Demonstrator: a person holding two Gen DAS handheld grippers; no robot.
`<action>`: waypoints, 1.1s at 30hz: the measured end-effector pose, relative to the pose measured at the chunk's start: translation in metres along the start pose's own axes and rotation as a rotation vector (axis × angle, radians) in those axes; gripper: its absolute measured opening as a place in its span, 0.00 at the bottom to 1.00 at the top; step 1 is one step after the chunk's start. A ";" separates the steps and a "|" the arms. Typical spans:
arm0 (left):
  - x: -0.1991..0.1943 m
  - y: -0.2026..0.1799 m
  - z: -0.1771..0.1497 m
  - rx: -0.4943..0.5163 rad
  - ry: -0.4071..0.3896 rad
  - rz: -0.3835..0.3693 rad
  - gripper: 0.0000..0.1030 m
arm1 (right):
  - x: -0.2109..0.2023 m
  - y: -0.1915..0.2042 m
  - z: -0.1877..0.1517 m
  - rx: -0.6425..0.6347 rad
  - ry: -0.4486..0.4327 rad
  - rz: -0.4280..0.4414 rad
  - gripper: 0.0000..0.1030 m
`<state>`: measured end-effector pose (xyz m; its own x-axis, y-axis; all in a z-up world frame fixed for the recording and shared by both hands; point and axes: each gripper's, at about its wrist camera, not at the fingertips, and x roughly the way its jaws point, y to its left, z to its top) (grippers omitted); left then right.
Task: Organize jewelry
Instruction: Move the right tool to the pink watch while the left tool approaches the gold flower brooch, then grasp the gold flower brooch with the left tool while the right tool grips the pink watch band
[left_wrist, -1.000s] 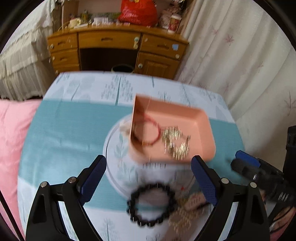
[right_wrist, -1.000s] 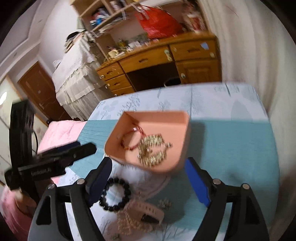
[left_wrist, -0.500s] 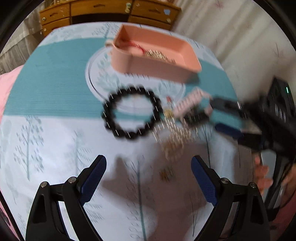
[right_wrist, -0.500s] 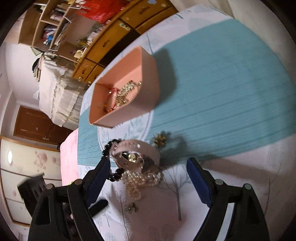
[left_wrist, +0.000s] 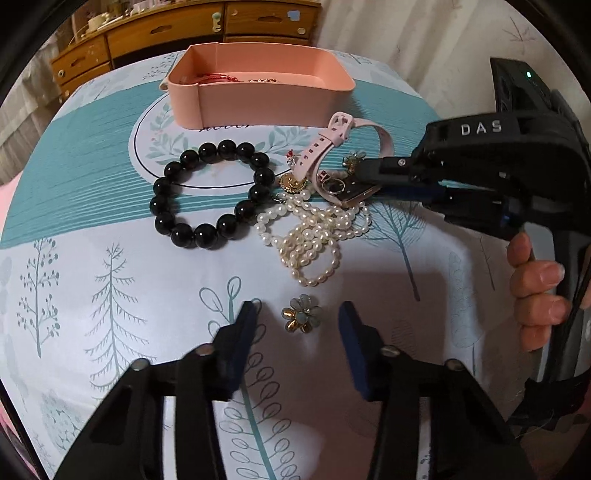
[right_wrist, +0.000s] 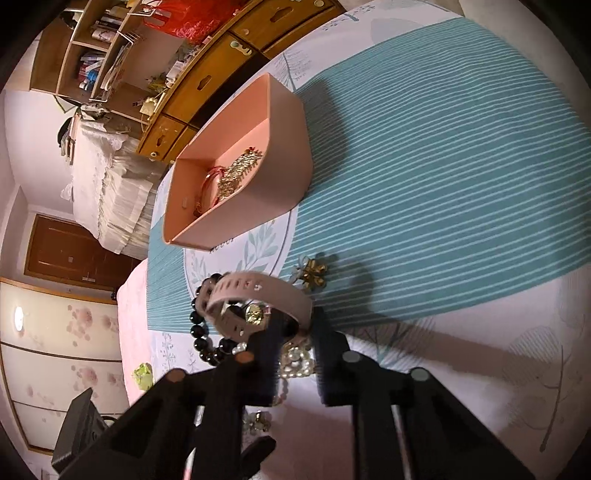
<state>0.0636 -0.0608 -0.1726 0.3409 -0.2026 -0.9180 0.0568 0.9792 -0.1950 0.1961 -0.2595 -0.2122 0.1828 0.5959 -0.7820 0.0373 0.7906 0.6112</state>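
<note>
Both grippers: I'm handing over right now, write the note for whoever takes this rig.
Left gripper: open, hovering astride the small gold-and-grey flower brooch on the printed tablecloth.
Right gripper: nearly closed around the pink-strapped watch; firm grip not confirmed.
Done: red cord bracelet and gold chain jewelry lie in the pink plastic tray.
Left: watch, brooch, black bead bracelet, white pearl necklace, small gold pieces beside the watch.

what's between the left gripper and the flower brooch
Nothing visible. The flower brooch lies alone on bare cloth, just ahead of the open left gripper and in line with the gap between its fingers. The pearls lie farther on, apart from it.
</note>
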 end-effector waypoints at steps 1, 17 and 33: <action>0.000 0.000 0.000 0.007 -0.003 0.006 0.35 | 0.000 0.000 0.000 0.000 0.000 0.000 0.14; -0.005 0.007 0.011 -0.019 -0.018 -0.020 0.17 | -0.028 0.034 -0.018 -0.380 -0.093 -0.228 0.24; -0.019 0.015 -0.005 -0.071 -0.040 -0.009 0.17 | 0.012 0.078 -0.030 -0.740 0.001 -0.281 0.24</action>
<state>0.0533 -0.0424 -0.1599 0.3781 -0.2091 -0.9018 -0.0061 0.9736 -0.2283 0.1719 -0.1862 -0.1774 0.2622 0.3601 -0.8953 -0.5810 0.7997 0.1514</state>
